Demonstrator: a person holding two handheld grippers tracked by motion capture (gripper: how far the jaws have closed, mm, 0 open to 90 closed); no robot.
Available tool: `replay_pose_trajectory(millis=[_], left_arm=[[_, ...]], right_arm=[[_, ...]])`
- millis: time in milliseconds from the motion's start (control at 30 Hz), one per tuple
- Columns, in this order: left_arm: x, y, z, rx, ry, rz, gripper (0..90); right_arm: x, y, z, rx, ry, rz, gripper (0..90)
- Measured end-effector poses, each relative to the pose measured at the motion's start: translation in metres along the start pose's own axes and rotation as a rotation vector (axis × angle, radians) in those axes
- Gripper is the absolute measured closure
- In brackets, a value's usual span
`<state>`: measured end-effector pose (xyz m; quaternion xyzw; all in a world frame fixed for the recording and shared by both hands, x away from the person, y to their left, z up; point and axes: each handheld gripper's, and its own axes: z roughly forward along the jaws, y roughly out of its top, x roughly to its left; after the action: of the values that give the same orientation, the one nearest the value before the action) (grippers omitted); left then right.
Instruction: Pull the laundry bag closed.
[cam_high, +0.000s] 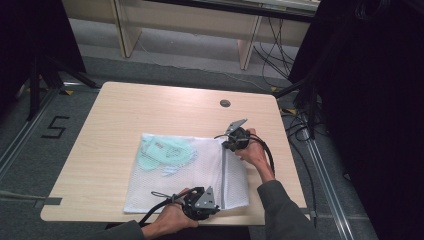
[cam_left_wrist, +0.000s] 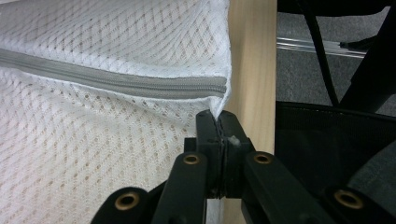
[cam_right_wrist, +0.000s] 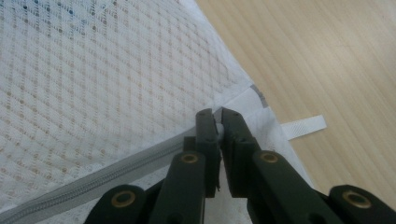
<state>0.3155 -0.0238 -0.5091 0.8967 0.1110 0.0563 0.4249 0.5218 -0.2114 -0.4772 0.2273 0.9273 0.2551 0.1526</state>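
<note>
Tabletop (cam_high: 125, 107) of pale wood carries a white mesh bag (cam_high: 200, 175) lying flat toward the near right, its near edge almost at the table's front edge; the left half and the far strip of the table are bare, with a small round grommet (cam_high: 225, 103) near the far edge. Inside the bag, at its far left, lies something pale green (cam_high: 162, 155). A grey zipper (cam_high: 223, 175) runs from far to near down the bag's right part. The left gripper (cam_high: 216, 206) sits at the zipper's near end, the right gripper (cam_high: 226, 145) at its far end, each held in a hand.

Left gripper view: the jaws stand pressed together, pinching the bag's corner (cam_left_wrist: 223, 105) just past the zipper's end (cam_left_wrist: 215, 87). Right beside them runs the table's edge (cam_left_wrist: 252, 70), with grey floor (cam_left_wrist: 299, 74) beyond.

Right gripper view: the jaws are nearly together, with a thin gap at the tips, over the bag's edge where the zipper (cam_right_wrist: 116, 172) ends; whether they hold a pull tab or just fabric, I cannot tell. A white ribbon loop (cam_right_wrist: 303, 127) sticks out from the bag onto bare wood (cam_right_wrist: 317, 56), which lies open beyond that corner.
</note>
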Motion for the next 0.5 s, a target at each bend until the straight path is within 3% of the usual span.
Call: replay_pose_trajectory(millis=[167,367,500], left_arm=[[-0.0001,-0.0002,0.0,0.008,-0.006,0.004,88.5],[0.0,-0.0006,0.0008,0.007,-0.007,-0.002,88.5],[-0.0011,-0.0008,0.0007,0.011,-0.005,0.004,88.5]], right_arm=[[0.0,0.0003,0.0002,0.002,-0.004,0.024,86.7],[-0.0059,-0.001,0.0019,-0.009,-0.018,0.007,86.7],[-0.0054,-0.0013,0.0024,-0.009,-0.025,0.026,86.7]])
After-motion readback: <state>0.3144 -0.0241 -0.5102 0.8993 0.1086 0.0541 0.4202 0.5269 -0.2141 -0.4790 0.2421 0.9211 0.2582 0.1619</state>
